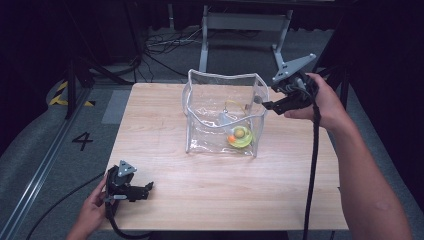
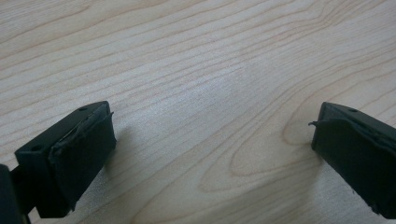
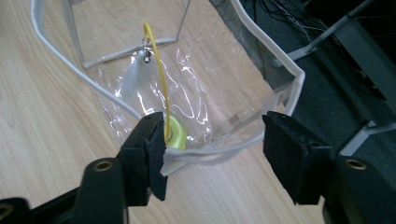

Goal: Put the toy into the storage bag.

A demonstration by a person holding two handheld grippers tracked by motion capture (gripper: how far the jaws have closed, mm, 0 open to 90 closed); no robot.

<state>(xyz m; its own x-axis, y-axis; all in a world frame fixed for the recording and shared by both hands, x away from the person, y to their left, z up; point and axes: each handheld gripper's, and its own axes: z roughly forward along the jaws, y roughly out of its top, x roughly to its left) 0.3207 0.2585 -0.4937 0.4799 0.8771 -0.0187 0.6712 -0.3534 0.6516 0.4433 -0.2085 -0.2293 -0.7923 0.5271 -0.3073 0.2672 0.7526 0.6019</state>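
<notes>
A clear plastic bag [image 1: 215, 107] with white trim stands open at the back middle of the wooden table [image 1: 225, 190]. Inside it lies a yellow-green toy [image 1: 240, 136] with an orange ball, a yellow wire [image 3: 159, 70] and a white feather [image 3: 135, 74]. My right gripper [image 1: 265, 104] is open at the bag's right rim. In the right gripper view its jaws [image 3: 215, 144] stand wide on either side of the white rim strip [image 3: 219, 150]. My left gripper [image 1: 148, 189] rests low at the table's front left, open, with bare wood [image 2: 196, 56] between its jaws [image 2: 212, 140].
Behind the table stands a grey metal frame [image 1: 245, 22], with cables [image 1: 165, 45] on the floor. To the left, the floor carries a painted "4" [image 1: 82, 141] and yellow-black tape [image 1: 62, 92]. The right gripper's cable [image 1: 312, 165] hangs across the table's right side.
</notes>
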